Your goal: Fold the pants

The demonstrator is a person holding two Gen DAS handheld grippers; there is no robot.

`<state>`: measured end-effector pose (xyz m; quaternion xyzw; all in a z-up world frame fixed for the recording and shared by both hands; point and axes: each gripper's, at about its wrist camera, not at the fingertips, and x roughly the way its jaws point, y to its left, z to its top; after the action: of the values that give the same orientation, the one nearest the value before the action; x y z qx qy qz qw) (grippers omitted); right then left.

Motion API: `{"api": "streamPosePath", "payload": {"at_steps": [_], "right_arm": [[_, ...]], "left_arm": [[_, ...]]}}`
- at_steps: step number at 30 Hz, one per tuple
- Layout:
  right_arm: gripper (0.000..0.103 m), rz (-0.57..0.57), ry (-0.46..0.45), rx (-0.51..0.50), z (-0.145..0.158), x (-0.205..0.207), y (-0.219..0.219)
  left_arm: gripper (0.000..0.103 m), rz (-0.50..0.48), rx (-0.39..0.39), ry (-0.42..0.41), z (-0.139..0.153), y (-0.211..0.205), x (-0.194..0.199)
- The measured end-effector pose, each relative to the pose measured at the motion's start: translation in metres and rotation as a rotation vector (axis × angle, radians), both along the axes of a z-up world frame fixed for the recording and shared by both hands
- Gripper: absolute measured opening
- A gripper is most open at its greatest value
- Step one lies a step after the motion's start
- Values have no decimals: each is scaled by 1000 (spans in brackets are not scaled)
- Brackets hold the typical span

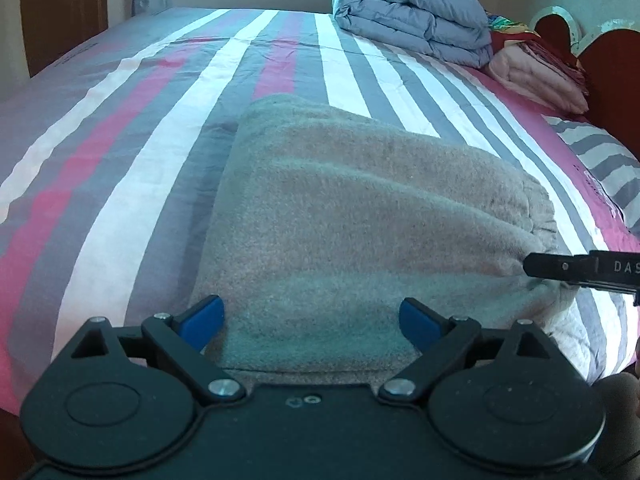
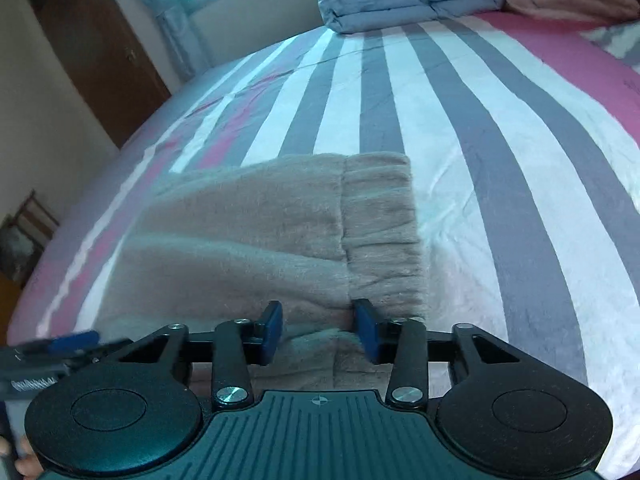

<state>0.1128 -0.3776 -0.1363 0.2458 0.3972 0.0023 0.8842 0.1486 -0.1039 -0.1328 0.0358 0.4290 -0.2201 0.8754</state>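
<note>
Near edge of pants (image 1: 360, 220) hidden under left gripper (image 1: 312, 320) body. Right gripper (image 1: 580, 270) cut off at right picture edge; its fingertips unseen. Right view: left gripper (image 2: 60, 348) motion-blurred, label unreadable.

Folded grey pants (image 1: 360, 216) on striped bed (image 1: 120, 152). Left gripper (image 1: 312, 320) spread wide at near edge. Right gripper (image 1: 576, 270) touching waistband, right. Blue duvet (image 1: 416, 16) far right.
</note>
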Motion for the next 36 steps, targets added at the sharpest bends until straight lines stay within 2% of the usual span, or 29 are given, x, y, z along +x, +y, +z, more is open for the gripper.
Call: {"api": "streamPosePath", "payload": {"at_steps": [3, 5, 9, 14, 17, 24, 28, 33, 36], "right_arm": [[41, -16, -2, 11, 11, -3, 2], [42, -28, -59, -2, 31, -6, 8], [42, -3, -121, -31, 43, 2, 24], [42, 52, -54, -114, 17, 8, 48], [42, 91, -48, -175, 1, 3, 57], [41, 128, -61, -178, -12, -4, 55], [42, 122, -61, -161, -10, -11, 55], [42, 85, -98, -112, 19, -13, 48], [51, 40, -123, -131, 32, -3, 38]], "left_arm": [[88, -1, 3, -5, 4, 0, -3], [88, -2, 14, -7, 3, -1, -4], [88, -2, 25, -14, 2, -3, -6], [88, -6, 24, -13, 2, -4, -7], [89, -17, 34, -19, 1, -6, -8], [89, -26, 32, -21, -1, -5, -9], [88, -28, 41, -29, 0, -4, -10], [81, -24, 16, -50, 14, 0, -9], [78, -30, 2, -108, 31, -2, -3]]}}
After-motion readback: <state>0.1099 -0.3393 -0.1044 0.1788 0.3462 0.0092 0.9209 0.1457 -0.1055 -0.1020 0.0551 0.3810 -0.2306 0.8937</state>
